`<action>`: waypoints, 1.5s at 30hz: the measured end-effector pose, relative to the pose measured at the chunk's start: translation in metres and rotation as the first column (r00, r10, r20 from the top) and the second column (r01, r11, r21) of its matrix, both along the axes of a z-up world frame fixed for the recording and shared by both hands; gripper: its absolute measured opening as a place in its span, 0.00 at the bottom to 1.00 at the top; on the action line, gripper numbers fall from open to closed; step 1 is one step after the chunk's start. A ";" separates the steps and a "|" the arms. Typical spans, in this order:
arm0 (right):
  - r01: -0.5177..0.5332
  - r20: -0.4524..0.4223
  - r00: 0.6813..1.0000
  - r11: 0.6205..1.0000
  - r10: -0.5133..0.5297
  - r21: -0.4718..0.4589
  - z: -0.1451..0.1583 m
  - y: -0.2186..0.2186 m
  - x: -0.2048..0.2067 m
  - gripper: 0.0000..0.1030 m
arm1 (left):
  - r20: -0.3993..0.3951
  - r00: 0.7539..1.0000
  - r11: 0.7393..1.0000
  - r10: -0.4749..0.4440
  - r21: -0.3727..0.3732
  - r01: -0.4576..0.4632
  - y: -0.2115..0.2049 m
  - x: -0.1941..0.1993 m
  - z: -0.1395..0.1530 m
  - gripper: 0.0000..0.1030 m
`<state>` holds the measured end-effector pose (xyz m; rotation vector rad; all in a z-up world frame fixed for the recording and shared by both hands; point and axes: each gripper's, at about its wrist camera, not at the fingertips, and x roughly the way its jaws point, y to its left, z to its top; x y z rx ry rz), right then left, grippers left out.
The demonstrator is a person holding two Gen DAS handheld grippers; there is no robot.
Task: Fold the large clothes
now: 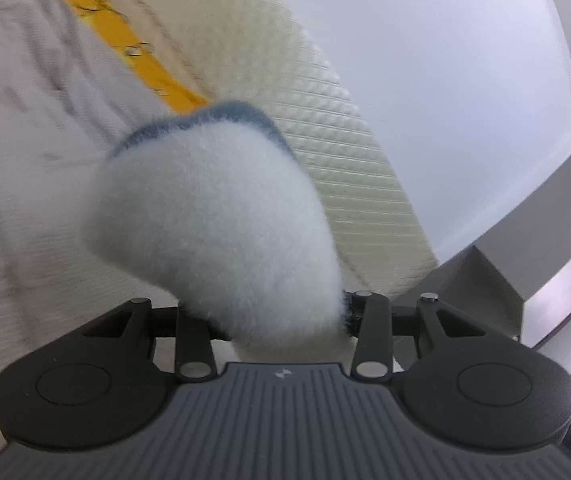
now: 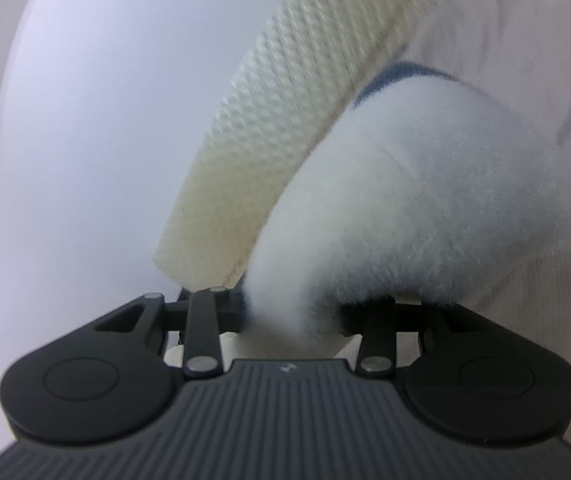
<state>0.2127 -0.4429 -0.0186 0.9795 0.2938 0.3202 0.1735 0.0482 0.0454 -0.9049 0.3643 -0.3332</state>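
Both sets of jaws clamp our fluffy white garment (image 1: 213,216): left gripper (image 1: 281,320) and right gripper (image 2: 297,312) each hold a bunched fold, lifted above the bed (image 1: 25,128) beside the quilted headboard (image 2: 285,100).

Bed (image 1: 13,128): beige sheet, yellow cloth (image 1: 141,56) lying flat on it.

Light is soft, even and cool, washing the white wall (image 1: 445,80) pale with no hard shadows. Beside that wall the quilted mattress edge (image 1: 325,128) smears with motion blur, as does the fuzzy white garment (image 2: 425,200). Fisheye curvature bends everything near the edges.
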 end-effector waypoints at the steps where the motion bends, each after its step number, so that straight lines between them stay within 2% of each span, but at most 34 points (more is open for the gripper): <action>1: 0.010 0.016 1.000 1.000 -0.010 0.000 0.009 -0.009 0.006 0.41 | 0.008 1.000 1.000 -0.014 -0.002 0.014 -0.010 0.013 0.011 0.44; 7: 0.107 0.083 0.991 0.994 -0.109 0.025 0.043 -0.066 0.045 0.41 | 0.005 0.995 0.995 -0.103 0.002 0.103 -0.085 0.101 0.061 0.44; 12: 0.177 0.082 0.980 0.983 -0.181 0.046 0.034 -0.114 0.090 0.41 | 0.003 0.986 0.985 -0.166 0.054 0.165 -0.151 0.179 0.067 0.44; 17: 0.237 0.040 0.970 0.970 -0.240 0.054 -0.005 -0.156 0.139 0.41 | -0.025 0.979 0.974 -0.201 0.104 0.202 -0.214 0.248 0.040 0.44; 22: 0.272 -0.010 0.962 0.962 -0.272 0.015 -0.041 -0.192 0.171 0.41 | -0.090 0.969 0.964 -0.231 0.111 0.240 -0.260 0.303 -0.027 0.44; 24: 0.285 -0.046 0.957 0.957 -0.288 -0.056 -0.060 -0.201 0.181 0.41 | -0.142 0.961 0.962 -0.236 0.107 0.252 -0.281 0.315 -0.053 0.44; 28: 0.300 -0.122 0.942 0.948 -0.312 -0.111 -0.095 -0.214 0.188 0.41 | -0.193 0.950 0.957 -0.247 0.103 0.270 -0.307 0.335 -0.100 0.44; 31: 0.299 -0.105 0.946 0.950 -0.308 -0.095 -0.114 -0.214 0.180 0.41 | -0.182 0.954 0.969 -0.237 0.031 0.246 -0.300 0.337 -0.132 0.44; 33: 0.291 -0.094 0.949 0.951 -0.301 -0.106 -0.120 -0.210 0.178 0.41 | -0.177 0.949 0.964 -0.262 0.004 0.267 -0.290 0.343 -0.148 0.45; 37: 0.278 -0.106 0.950 0.949 -0.295 -0.150 -0.127 -0.196 0.168 0.41 | -0.186 0.928 0.941 -0.323 0.038 0.335 -0.274 0.338 -0.168 0.46; 42: 0.291 -0.175 0.937 0.952 -0.304 -0.096 -0.150 -0.194 0.148 0.41 | -0.231 0.904 0.924 -0.360 0.045 0.380 -0.259 0.324 -0.185 0.50; 45: 0.308 -0.206 0.926 0.948 -0.318 -0.081 -0.158 -0.189 0.135 0.41 | -0.279 0.875 0.900 -0.397 0.068 0.430 -0.256 0.314 -0.178 0.51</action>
